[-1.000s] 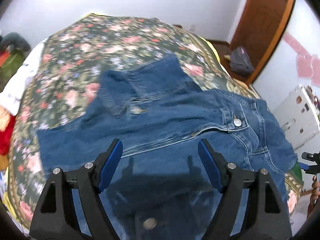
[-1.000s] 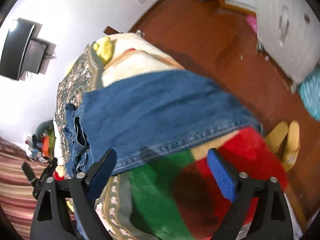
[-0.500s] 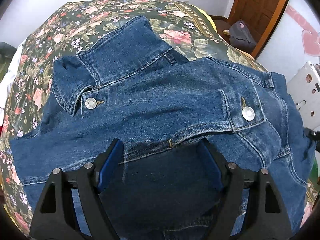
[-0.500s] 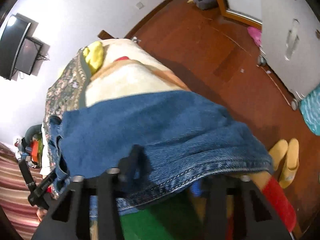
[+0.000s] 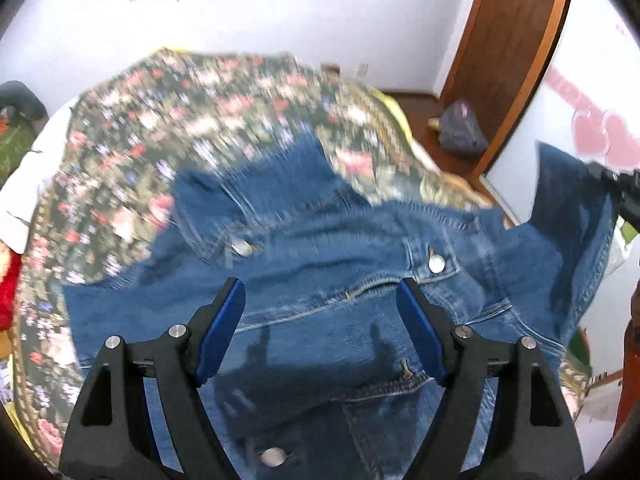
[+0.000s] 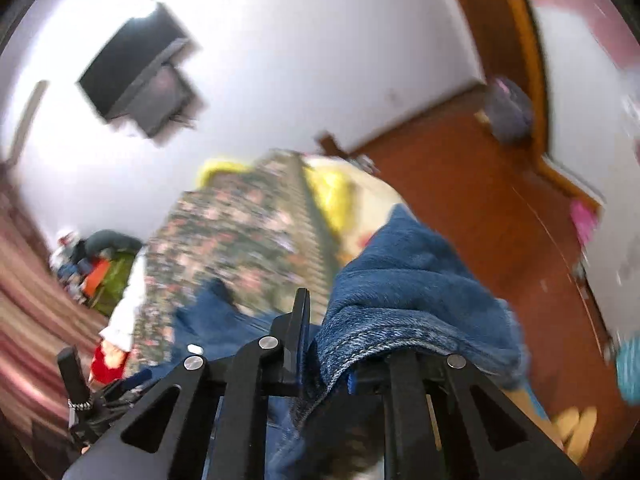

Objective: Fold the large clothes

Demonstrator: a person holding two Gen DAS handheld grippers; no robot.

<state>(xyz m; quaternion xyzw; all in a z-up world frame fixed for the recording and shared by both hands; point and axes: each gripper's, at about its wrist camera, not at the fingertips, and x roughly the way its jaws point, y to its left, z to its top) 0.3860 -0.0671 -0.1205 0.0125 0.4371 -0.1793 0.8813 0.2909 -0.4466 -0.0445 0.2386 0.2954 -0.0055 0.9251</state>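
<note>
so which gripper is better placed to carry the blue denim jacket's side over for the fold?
Right. The right gripper is shut on the blue denim jacket's hem, lifted off the floral bedspread. The left gripper hovers open, holding nothing.

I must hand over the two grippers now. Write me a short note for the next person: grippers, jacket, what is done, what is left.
Left gripper: open, empty, above the denim jacket.
Right gripper: shut on the jacket's hem edge, which it holds up off the bed.
Jacket: the rest lies on the floral bedspread, collar on the far side.
Done: edge gripped and raised.
Left: carry that edge across, lay it flat, finish the folds.
</note>
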